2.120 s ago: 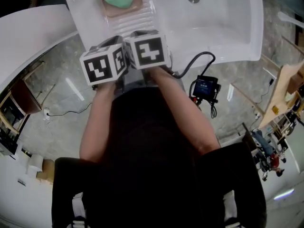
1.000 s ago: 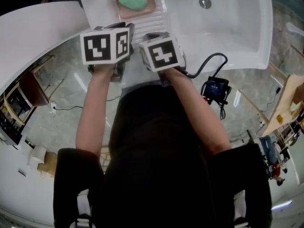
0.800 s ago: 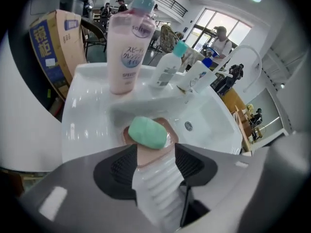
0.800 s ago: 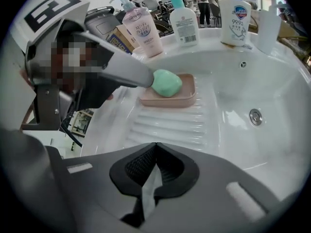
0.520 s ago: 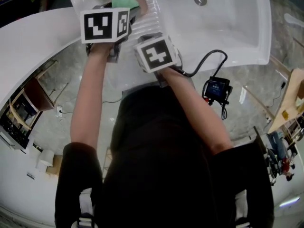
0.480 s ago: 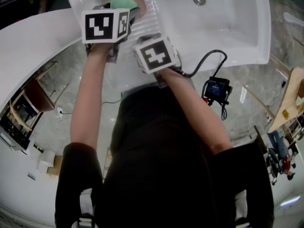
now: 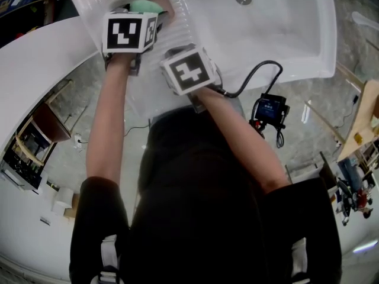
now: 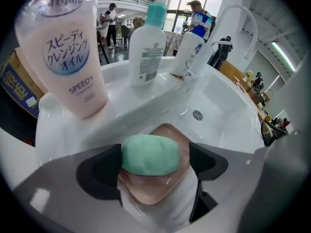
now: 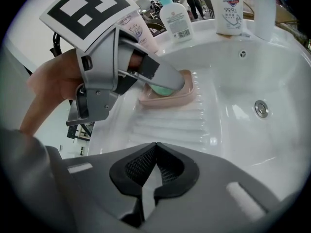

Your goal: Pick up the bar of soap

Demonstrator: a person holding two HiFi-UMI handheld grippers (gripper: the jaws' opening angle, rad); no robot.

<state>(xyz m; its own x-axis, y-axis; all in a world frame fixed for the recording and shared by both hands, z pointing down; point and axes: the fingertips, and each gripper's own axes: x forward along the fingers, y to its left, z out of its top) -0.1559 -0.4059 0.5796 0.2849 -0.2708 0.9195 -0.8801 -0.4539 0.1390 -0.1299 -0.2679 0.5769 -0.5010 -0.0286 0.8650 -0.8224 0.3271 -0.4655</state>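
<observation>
White sink (image 7: pixel 284 34) holds the green soap (image 8: pixel 149 154) on its pink dish (image 8: pixel 155 191). Left claw (image 8: pixel 154 161) has just opened wide around it, not squeezing yet. Right claw (image 9: pixel 153 171) is closed, empty. Slippery soap may pop out when squeezed.

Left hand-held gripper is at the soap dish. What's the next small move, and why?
Probably close the left hand-held gripper on the bar of soap. Its jaws have just been opening and stand wide with the green bar between them, lying on the pink soap dish. A gap shows at one pad, so nothing is gripped yet.
</observation>
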